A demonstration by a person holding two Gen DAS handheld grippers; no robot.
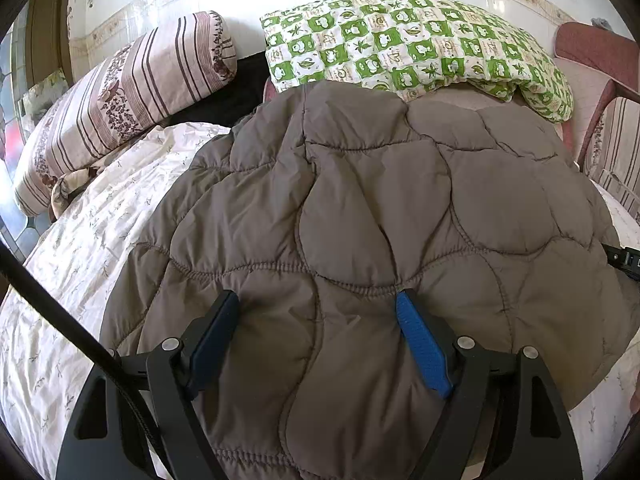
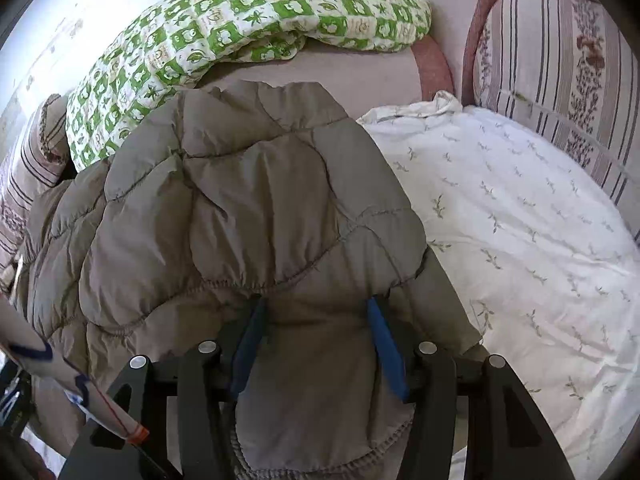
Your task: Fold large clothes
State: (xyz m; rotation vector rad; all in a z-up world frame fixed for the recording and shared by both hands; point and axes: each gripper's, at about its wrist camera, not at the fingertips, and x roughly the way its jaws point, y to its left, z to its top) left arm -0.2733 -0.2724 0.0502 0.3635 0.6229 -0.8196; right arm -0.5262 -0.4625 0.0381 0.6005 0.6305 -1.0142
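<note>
Jacket (image 1: 360,208), brown and quilted, lies spread on the bed's white sheet (image 1: 80,248). Nearest, the left gripper (image 1: 320,304) hangs over the jacket's near part, jaws wide apart, quilting between them but not pinched. The right gripper (image 2: 316,304) sits at the jacket's near right edge, jaws apart with a flap of the jacket lying between them. Beyond the jacket lies a green checked quilt (image 1: 400,44); left of that, a striped pillow (image 1: 132,92).
</note>
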